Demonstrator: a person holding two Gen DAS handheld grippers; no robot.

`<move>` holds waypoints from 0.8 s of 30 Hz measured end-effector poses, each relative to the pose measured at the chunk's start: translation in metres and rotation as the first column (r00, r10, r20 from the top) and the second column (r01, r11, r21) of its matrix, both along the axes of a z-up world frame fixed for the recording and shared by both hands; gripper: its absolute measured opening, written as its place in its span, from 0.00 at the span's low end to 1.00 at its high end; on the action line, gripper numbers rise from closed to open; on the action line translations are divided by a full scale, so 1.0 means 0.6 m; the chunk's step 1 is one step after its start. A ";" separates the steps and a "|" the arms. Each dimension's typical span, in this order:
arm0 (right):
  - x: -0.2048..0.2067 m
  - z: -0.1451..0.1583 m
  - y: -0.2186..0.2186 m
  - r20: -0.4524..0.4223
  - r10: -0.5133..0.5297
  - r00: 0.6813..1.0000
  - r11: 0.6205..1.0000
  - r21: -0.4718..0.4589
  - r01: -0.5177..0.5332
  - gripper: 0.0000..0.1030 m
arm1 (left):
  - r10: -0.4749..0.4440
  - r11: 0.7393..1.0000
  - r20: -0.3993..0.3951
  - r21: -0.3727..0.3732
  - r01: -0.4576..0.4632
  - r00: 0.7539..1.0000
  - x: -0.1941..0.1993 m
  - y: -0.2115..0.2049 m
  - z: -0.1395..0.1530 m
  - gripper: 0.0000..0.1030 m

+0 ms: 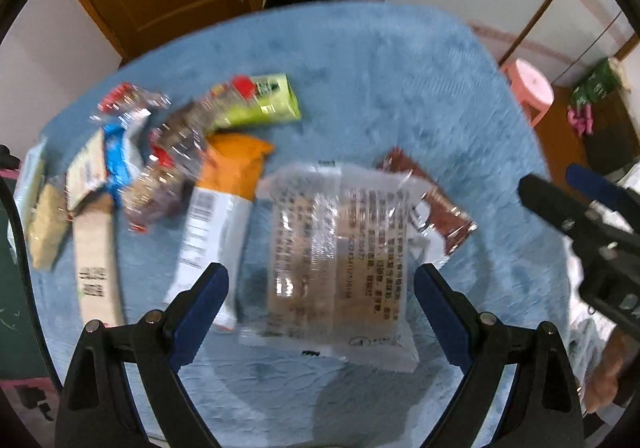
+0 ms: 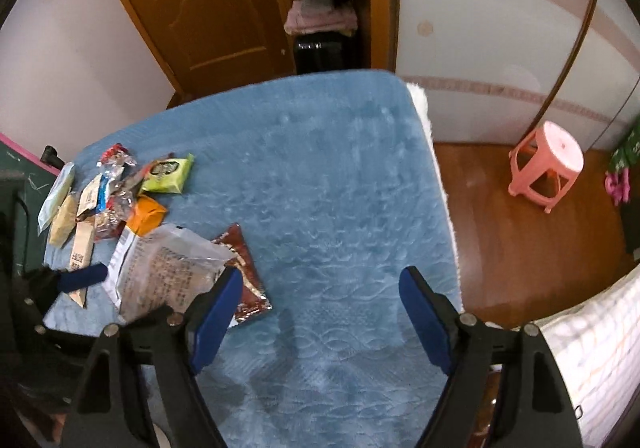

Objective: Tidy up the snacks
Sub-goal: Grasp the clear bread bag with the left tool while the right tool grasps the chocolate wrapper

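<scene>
Two grippers hang wide open, holding nothing, over a blue-covered table: the left gripper (image 1: 322,288) above a clear snack packet (image 1: 332,256), the right gripper (image 2: 320,288) over bare blue cover (image 2: 340,167). Beside the packet lies a brown wrapper (image 2: 244,272); more snacks (image 2: 116,195) crowd the table's far left edge.
</scene>
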State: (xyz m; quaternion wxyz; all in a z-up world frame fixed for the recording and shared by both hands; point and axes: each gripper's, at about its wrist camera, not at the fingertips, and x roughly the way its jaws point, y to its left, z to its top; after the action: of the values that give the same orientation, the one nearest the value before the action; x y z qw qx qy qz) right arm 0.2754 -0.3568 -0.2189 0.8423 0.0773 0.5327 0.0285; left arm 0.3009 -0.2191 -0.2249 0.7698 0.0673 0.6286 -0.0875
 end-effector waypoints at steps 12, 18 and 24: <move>0.030 -0.044 0.024 -0.063 0.037 0.997 0.998 0.043 -0.034 0.76 | 0.018 1.000 -0.097 0.002 -0.018 0.995 0.020 -0.010 -0.062 0.78; 0.043 -0.061 0.056 -0.101 0.083 0.991 0.994 0.077 -0.075 0.70 | 0.018 1.000 -0.054 0.024 -0.017 0.998 0.007 -0.001 -0.032 0.64; 0.053 -0.083 0.086 -0.141 0.116 0.983 0.991 0.081 -0.105 0.68 | 0.060 0.998 -0.026 0.013 -0.059 0.998 -0.002 0.034 0.007 0.63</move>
State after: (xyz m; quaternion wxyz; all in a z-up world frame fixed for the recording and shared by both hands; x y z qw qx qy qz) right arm 0.3074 -0.3055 -0.2687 0.7951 0.0802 0.5946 0.0888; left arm 0.2998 -0.1986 -0.2205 0.7633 0.0520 0.6410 -0.0617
